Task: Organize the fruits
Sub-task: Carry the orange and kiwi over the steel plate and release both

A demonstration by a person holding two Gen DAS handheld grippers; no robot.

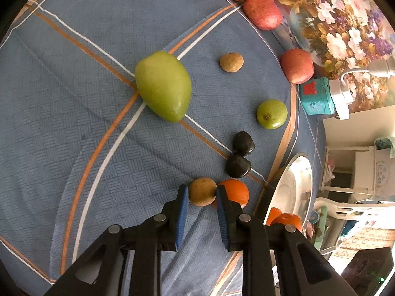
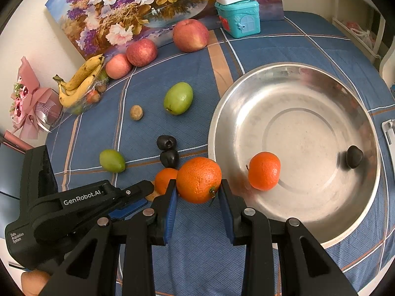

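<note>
Blue cloth (image 2: 197,246); left jaws pinch half-hidden brown fruit (image 1: 202,192), right jaws clamp orange (image 2: 198,180).

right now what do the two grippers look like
Both the left gripper and right gripper are matte black plastic with blue pads lining the jaws and round silver pivot pins. The left one's body carries white "GenRobot.AI" lettering, seen from the right wrist.

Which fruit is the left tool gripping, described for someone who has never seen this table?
Start at the steel basin on the blue cloth. Just off its rim lies a loose orange; beside it, the left tool is shut on a small brown fruit, dull, rough and tan, unlike its glossy neighbours.
</note>
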